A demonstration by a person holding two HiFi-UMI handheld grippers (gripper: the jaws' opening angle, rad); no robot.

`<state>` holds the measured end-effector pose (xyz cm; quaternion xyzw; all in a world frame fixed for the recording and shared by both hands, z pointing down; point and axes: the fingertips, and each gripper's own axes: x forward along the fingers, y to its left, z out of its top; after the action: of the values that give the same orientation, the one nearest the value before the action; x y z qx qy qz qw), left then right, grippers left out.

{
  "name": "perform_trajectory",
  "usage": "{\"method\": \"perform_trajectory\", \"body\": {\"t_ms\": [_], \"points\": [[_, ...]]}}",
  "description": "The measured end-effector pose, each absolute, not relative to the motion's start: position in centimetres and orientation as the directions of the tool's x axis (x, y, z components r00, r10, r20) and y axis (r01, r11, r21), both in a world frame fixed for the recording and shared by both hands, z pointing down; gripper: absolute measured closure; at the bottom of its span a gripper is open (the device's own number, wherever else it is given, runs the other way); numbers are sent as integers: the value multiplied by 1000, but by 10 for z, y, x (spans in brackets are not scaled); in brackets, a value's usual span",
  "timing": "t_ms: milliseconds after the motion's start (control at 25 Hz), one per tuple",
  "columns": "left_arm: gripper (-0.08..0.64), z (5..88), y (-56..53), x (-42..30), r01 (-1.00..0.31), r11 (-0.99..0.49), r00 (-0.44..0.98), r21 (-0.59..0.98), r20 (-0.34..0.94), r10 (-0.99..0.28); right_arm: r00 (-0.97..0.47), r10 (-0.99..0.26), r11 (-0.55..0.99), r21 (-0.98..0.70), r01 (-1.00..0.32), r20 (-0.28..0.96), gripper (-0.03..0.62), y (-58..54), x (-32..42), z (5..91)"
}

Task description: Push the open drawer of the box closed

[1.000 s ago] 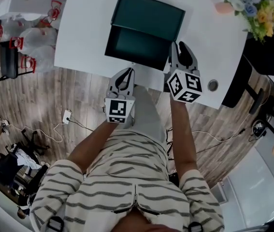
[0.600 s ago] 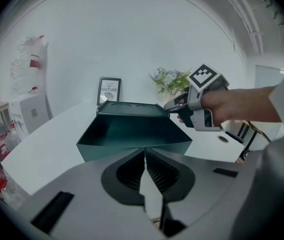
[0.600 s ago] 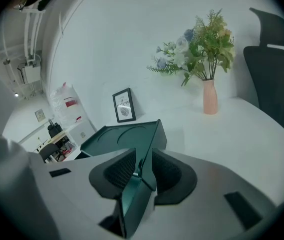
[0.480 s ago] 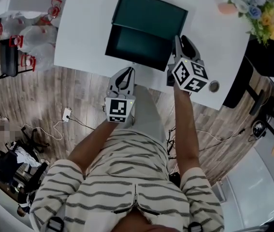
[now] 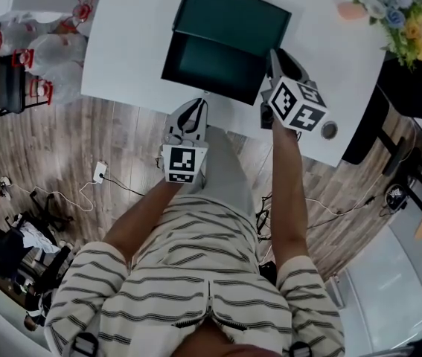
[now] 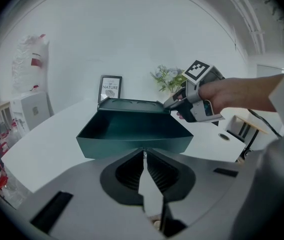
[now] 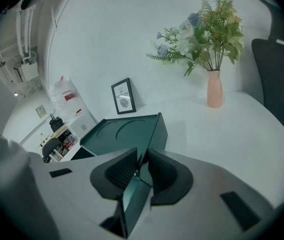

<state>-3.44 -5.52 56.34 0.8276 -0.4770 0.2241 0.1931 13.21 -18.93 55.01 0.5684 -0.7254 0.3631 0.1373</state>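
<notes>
Head view: box (image 5: 233,17) on white table (image 5: 132,43), drawer (image 5: 211,65) pulled out toward the person, right gripper (image 5: 276,59) at its right wall. Best pushed straight along the slide, evenly, no twisting of that thin wall (likely to jam if skewed).
Left gripper view: left gripper (image 6: 144,153) pressed together, empty, aimed at the drawer front.
Right gripper view: jaws just closing, now pinching the drawer's green wall.

Matt drawer (image 5: 211,64), smooth white table (image 5: 132,50)
</notes>
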Motion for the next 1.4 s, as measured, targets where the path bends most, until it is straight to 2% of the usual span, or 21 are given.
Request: {"method": "perform_trajectory", "body": {"t_ms": [240, 760, 1400], "points": [[511, 573, -60, -34, -884, -456, 427, 100, 571, -701, -338, -716, 66, -423, -904, 610, 512, -189, 132, 553], [459, 592, -71, -28, -887, -451, 418, 103, 596, -686, -334, -713, 74, -407, -910, 617, 509, -189, 131, 551], [488, 591, -81, -29, -885, -463, 394, 49, 610, -688, -340, -692, 120, -363, -924, 637, 505, -188, 128, 552]]}}
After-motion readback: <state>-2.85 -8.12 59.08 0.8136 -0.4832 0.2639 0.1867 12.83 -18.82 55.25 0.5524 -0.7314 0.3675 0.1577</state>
